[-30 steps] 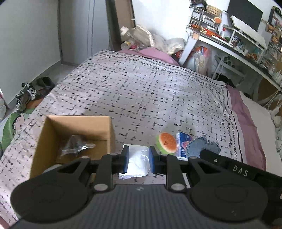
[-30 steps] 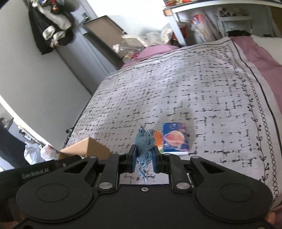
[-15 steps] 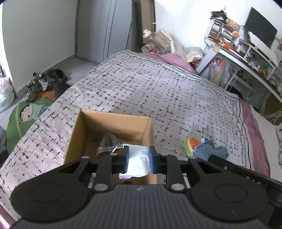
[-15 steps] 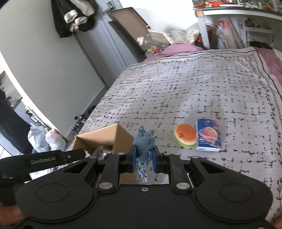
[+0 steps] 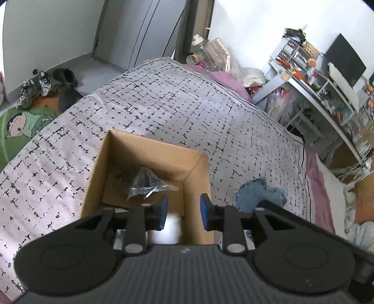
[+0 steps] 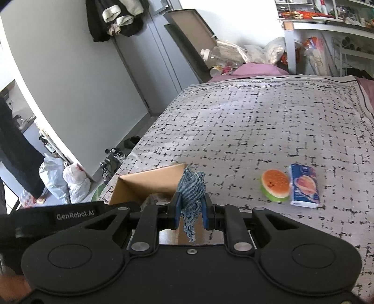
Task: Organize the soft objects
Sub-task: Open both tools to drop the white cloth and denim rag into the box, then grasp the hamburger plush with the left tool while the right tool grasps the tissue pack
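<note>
I'm looking at a home bedroom, lived-in & cluttered. Most of both views is a bed [image 5: 187,112] w/ a white black-dash quilt [image 6: 268,121] over a mauve sheet [image 5: 315,177]. Coats & bags hang on the grey door [image 6: 114,18] in the right wrist view. Shoes [image 5: 35,86] lie on the floor by a green cartoon mat [image 5: 21,124]. A white desk [image 5: 327,98] w/ small drawers, knick-knacks & a dark monitor [image 5: 346,63] runs along one wall. Plastic shopping bags [image 6: 65,180] sit on the floor near the doorway. Bottles & packets are piled at the bed's far end [image 6: 224,60].
</note>
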`<state>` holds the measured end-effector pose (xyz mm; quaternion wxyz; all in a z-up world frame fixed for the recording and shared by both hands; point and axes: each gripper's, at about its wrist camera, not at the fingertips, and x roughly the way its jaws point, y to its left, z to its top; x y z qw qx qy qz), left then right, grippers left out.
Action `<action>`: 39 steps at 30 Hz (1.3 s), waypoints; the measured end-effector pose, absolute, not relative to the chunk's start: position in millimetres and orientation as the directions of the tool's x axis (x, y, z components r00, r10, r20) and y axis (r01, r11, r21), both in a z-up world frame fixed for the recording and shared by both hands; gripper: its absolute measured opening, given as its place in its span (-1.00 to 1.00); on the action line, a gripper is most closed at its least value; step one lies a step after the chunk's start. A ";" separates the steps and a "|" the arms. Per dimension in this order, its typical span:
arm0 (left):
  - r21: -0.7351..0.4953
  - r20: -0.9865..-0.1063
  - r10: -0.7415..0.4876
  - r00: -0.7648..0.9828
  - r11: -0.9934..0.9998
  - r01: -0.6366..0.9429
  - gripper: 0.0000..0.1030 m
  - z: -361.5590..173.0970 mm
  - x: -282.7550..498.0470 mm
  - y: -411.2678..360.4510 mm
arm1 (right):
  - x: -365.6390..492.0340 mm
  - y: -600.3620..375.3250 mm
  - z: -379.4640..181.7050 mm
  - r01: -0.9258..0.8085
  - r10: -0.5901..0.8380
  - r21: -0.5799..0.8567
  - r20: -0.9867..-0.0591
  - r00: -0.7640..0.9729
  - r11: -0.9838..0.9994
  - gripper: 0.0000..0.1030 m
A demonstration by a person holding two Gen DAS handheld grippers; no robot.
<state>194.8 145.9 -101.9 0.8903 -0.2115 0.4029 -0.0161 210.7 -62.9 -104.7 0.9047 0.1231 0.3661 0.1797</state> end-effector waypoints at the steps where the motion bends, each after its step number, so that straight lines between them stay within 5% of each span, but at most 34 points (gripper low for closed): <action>1: -0.389 -0.713 -0.193 0.675 0.909 -0.152 -0.47 -102.1 194.6 150.0 | 211.0 -59.8 -105.0 -0.240 0.418 0.354 -0.618 0.665 0.904 -0.65; 10: -0.387 -0.726 -0.167 0.668 0.901 -0.196 -0.46 -105.0 188.1 179.2 | 208.8 -31.2 -106.4 -0.303 0.464 0.354 -0.617 0.635 0.885 -0.55; 12: -0.383 -0.731 -0.161 0.663 0.901 -0.202 -0.41 -105.9 186.8 182.2 | 208.2 -27.5 -107.1 -0.308 0.467 0.352 -0.622 0.629 0.884 -0.39; 14: -0.377 -0.733 -0.156 0.662 0.903 -0.206 -0.31 -105.6 185.2 183.7 | 207.0 -27.0 -107.1 -0.293 0.451 0.344 -0.631 0.631 0.892 0.08; 23: -0.335 -0.747 -0.117 0.654 0.917 -0.218 0.17 -94.8 184.4 177.9 | 206.2 -58.7 -99.8 -0.212 0.382 0.329 -0.640 0.666 0.920 0.10; 39: -0.271 -0.747 -0.103 0.657 0.949 -0.159 0.32 -73.5 187.4 115.3 | 211.5 -135.5 -108.7 -0.067 0.308 0.362 -0.666 0.680 0.930 0.10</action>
